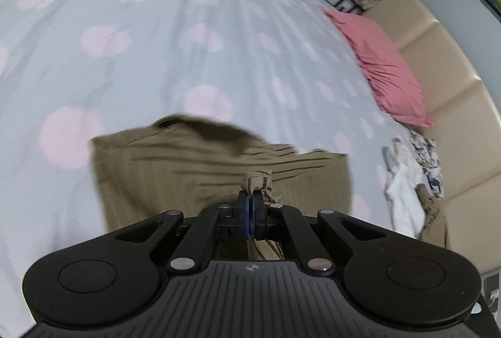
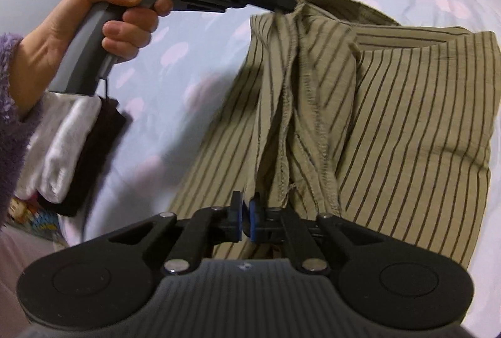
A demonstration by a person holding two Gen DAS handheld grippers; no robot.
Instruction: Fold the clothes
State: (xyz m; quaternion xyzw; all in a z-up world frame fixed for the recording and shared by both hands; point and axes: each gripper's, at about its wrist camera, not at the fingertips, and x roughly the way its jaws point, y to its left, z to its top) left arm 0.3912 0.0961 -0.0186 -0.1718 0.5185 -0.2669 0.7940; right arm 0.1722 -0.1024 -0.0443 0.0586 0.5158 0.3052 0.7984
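We are pinching the olive dark-striped cloth garment (image 2: 391, 119) on the pale blue pink-dotted bed (image 1: 156, 25): left tool (image 1: 251, 200) clamping an edge, right tool (image 2: 246, 206) seemingly gripping a hem; open bedding surrounds us.

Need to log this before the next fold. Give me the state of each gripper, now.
Left gripper: shut on the striped shirt.
Right gripper: jaws nearly closed, pinching the shirt's edge.
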